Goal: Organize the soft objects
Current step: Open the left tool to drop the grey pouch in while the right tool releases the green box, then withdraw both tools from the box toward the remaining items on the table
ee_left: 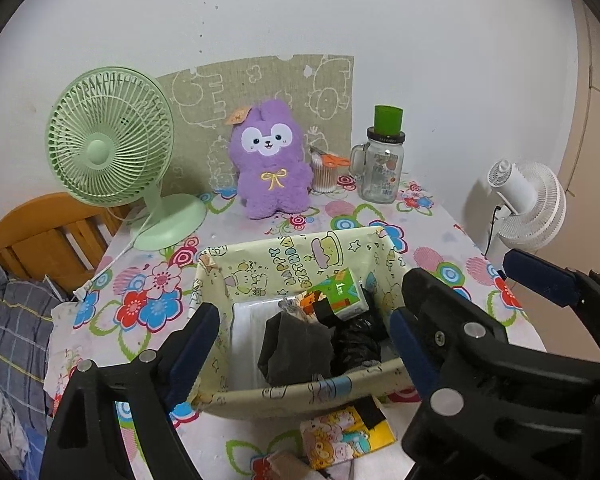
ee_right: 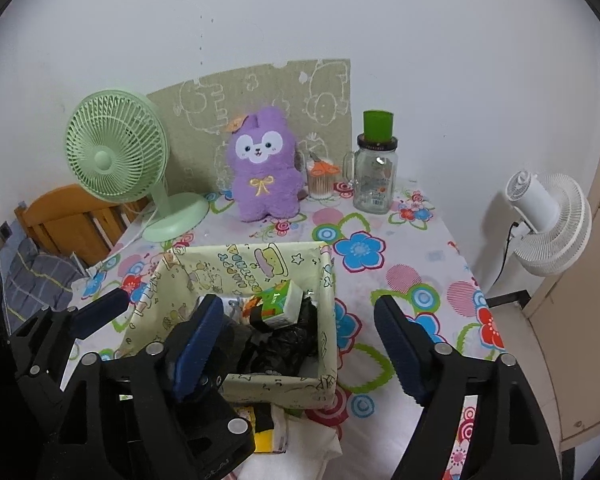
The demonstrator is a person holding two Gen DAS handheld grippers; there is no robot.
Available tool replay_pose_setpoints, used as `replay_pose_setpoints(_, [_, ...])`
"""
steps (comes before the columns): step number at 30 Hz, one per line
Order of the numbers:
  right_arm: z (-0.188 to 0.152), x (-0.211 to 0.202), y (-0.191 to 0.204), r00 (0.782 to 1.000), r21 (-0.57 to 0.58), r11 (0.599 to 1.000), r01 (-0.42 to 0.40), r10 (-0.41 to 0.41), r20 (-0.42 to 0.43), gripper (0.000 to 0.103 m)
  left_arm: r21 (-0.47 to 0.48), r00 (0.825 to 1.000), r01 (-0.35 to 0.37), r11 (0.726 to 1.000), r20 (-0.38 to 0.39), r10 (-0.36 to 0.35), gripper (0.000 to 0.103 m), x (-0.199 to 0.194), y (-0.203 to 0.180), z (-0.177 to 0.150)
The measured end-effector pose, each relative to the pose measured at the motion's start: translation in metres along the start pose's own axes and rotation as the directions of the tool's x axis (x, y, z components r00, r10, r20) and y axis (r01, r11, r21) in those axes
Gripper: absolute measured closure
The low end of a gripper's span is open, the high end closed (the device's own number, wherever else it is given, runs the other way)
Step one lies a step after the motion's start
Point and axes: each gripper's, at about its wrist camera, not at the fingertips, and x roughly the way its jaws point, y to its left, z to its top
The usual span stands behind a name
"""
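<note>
Both grippers [ee_left: 304, 320] [ee_right: 296, 336] tilted down over the box [ee_left: 236, 260] — jaws wide, empty.

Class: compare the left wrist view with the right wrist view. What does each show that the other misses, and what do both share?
Only the left wrist view shows the flat yellow cartoon-print packet whole, in front of the box. Only the right wrist view shows crumpled white cloth there. Both show the open yellow birthday-print fabric box, purple plush rabbit and pale green desk fan.
</note>
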Motion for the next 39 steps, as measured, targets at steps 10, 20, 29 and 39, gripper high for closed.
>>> replay_pose_setpoints(10, [-0.007,-0.034,0.004,0.999,-0.014,1.0,0.014,-0.013,0.051,0.02,-0.006,1.0,0.016,1.0,0.009,-0.016,0.011,-0.029,-0.001,-0.007])
replay_pose_setpoints(20, [-0.018,-0.064,0.009,0.998,-0.038,0.999,0.004,-0.001,0.069,0.019,-0.019,0.999,0.01,1.0,0.046,-0.009,0.008,-0.061,-0.002,-0.021])
replay_pose_setpoints(29, [-0.027,-0.092,0.01,0.993,-0.035,0.999,0.026,-0.021,0.118,0.011,-0.015,0.997,0.008,1.0,0.075,-0.007,0.004,-0.088,-0.007,-0.032])
replay_pose_setpoints(39, [-0.041,-0.113,0.009,0.991,-0.041,0.999,0.032,-0.026,0.129,0.009,-0.011,0.995,0.006,1.0,0.101,-0.005,0.0,-0.112,-0.012,-0.046])
